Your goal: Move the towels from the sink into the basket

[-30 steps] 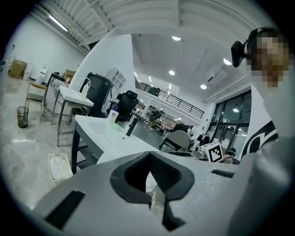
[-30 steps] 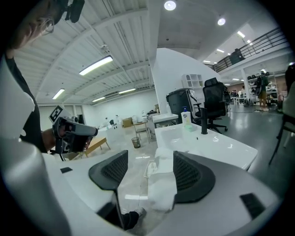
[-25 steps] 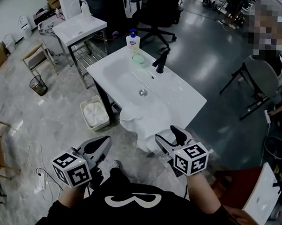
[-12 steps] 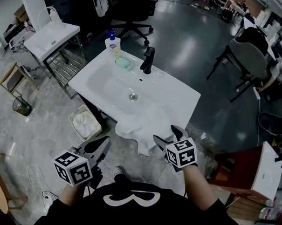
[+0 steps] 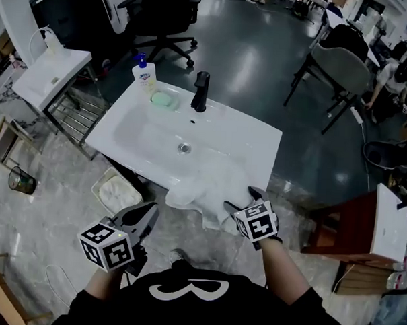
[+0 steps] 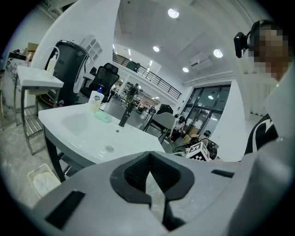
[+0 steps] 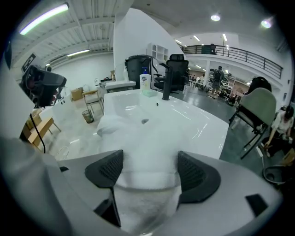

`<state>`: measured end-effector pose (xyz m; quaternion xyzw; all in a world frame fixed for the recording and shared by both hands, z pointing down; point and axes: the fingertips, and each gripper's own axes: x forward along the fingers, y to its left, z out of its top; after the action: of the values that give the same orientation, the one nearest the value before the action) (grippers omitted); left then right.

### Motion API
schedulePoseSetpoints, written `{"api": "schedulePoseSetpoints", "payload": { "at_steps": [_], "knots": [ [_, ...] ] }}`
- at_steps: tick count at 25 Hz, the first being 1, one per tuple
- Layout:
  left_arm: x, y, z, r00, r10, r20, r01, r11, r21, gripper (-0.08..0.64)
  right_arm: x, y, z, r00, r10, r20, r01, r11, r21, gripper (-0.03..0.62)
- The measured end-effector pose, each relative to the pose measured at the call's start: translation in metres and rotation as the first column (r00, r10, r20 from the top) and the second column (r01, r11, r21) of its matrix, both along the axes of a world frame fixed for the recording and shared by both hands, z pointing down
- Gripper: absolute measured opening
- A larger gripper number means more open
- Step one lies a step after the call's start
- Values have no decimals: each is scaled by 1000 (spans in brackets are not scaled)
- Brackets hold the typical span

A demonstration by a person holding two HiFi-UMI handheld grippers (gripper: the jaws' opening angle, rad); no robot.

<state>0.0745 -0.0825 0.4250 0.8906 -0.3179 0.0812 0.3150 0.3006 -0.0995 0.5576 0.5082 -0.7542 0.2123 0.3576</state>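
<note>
A white towel [image 5: 206,187] hangs crumpled over the front edge of the white sink [image 5: 249,130]. My right gripper [image 5: 244,202] is at that hanging part, its jaws spread wide. In the right gripper view the towel [image 7: 138,133] fills the gap of the right gripper [image 7: 150,171] between both pads, which stand at its sides without squeezing it. My left gripper [image 5: 139,218] hovers low to the left of the sink's front, shut and empty. The left gripper [image 6: 152,177] shows its pads together. The basket [image 5: 103,181] sits on the floor under the sink's left end and holds a white towel.
On the sink's back rim stand a black faucet [image 5: 201,91], a soap bottle [image 5: 144,73] and a green soap dish [image 5: 164,100]. A second sink stand [image 5: 49,71] is at the back left. Chairs [image 5: 336,63] stand behind, and a brown cabinet [image 5: 342,232] is on the right.
My right gripper has moved forward onto the hanging towel and its jaws have spread wider around it. The left gripper has stayed low and shut.
</note>
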Motion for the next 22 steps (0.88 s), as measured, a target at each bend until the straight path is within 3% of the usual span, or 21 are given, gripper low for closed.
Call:
{"api": "schedulePoseSetpoints", "payload": {
  "at_steps": [4, 14, 22],
  "knots": [
    [-5, -8, -1, 1000, 23, -8, -23, 1000, 6, 6, 3, -2, 4, 998, 54, 39, -52, 997, -51, 354],
    [-5, -20, -18, 999, 31, -15, -31, 998, 46, 6, 4, -1, 7, 998, 41, 48, -37, 995, -96, 321],
    [14, -16, -35, 1000, -16, -17, 17, 998, 58, 6, 8, 0, 4, 994, -5, 108, 18, 993, -113, 132]
  ]
}}
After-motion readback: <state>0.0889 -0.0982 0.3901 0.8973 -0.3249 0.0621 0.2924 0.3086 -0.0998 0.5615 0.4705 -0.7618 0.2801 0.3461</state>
